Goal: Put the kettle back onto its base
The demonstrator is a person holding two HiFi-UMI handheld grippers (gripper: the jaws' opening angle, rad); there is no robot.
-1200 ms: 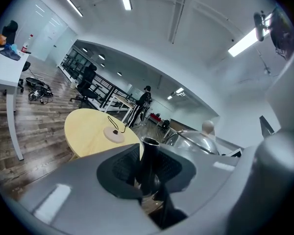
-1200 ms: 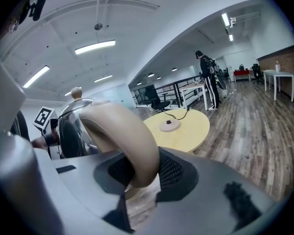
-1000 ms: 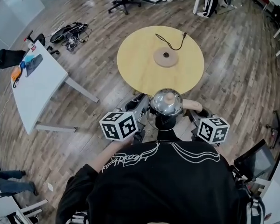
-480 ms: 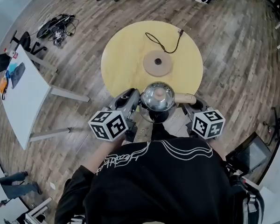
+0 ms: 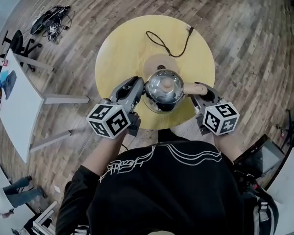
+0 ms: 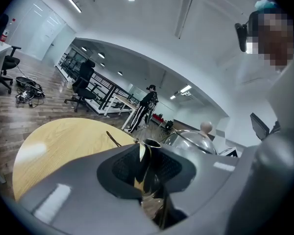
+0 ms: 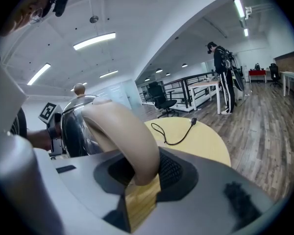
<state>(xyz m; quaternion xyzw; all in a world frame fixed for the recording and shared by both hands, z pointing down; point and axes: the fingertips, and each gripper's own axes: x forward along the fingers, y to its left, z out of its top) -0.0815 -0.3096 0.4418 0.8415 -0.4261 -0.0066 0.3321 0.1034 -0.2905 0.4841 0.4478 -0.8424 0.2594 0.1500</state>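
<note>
The shiny steel kettle [image 5: 163,89], with a beige knob and a beige handle [image 5: 195,87], hangs over the round yellow table [image 5: 117,53]. It covers the near edge of the tan round base [image 5: 153,62]. My left gripper [image 5: 138,88] is shut on the kettle's spout [image 6: 150,153] at the kettle's left. At the kettle's right, my right gripper [image 5: 199,91] is shut on the handle [image 7: 125,131]. The base's black cable [image 5: 161,40] runs toward the table's far edge. Whether the kettle touches the base is hidden.
A white desk [image 5: 10,106] stands at the left on the wood floor, with a heap of cables [image 5: 51,21] beyond it. A person [image 7: 221,70] stands far off among desks and office chairs [image 6: 83,82]. My own torso fills the near side.
Both grippers have carried the kettle forward from the table's near edge, and it now overlaps the base. The grips on the spout and the handle have not changed.
</note>
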